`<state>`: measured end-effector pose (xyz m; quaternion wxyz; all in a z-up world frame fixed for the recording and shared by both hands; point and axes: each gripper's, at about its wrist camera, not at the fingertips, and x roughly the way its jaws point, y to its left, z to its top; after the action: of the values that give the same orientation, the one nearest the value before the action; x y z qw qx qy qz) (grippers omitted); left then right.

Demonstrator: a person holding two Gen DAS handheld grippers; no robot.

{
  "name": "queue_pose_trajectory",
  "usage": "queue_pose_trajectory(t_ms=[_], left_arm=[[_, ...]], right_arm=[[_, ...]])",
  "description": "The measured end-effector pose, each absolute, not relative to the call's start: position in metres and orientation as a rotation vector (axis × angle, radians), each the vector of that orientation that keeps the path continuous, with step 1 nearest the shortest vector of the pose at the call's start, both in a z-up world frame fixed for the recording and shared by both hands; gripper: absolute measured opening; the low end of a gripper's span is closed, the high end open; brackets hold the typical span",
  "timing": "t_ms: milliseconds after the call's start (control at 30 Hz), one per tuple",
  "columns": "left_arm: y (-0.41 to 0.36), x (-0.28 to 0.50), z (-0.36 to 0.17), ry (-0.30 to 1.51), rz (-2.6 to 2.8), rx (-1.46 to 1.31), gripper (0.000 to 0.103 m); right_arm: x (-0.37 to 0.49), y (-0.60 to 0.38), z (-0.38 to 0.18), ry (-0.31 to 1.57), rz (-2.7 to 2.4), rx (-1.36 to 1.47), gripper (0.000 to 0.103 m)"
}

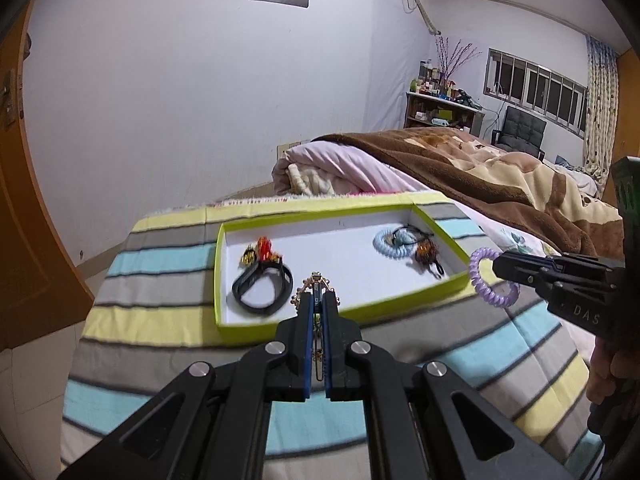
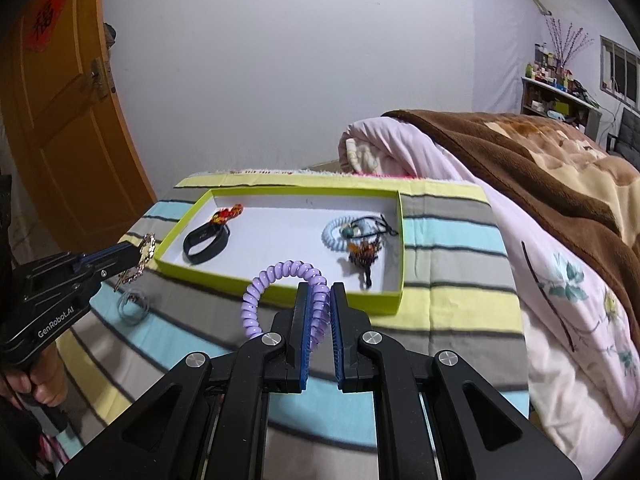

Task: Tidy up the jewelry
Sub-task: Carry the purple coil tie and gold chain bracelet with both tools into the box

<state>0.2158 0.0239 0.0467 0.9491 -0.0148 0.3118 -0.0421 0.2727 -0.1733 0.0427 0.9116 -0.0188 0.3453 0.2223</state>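
You carry both pieces toward the green-rimmed tray (image 2: 280,285) on the striped bed: left claw (image 1: 316,302) clamped on a gold beaded chain (image 1: 316,280), right claw (image 2: 319,300) pinching a purple coil bracelet (image 2: 276,276).

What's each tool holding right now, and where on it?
Left tool: gold beaded hair clip, gripped along its bar. Right tool: purple spiral hair tie, pinched on one side.

Home bedroom: bed (image 1: 460,168), blankets (image 2: 540,152).
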Motion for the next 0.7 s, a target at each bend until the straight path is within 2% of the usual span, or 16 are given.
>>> queue_pose_trajectory(t_ms=[700], left_arm=[[0.021, 0.292, 0.007, 0.731, -0.092, -0.024, 0.004]], right_arm=[[0.352, -0.147, -0.001, 0.841, 0.443, -0.062, 0.009]])
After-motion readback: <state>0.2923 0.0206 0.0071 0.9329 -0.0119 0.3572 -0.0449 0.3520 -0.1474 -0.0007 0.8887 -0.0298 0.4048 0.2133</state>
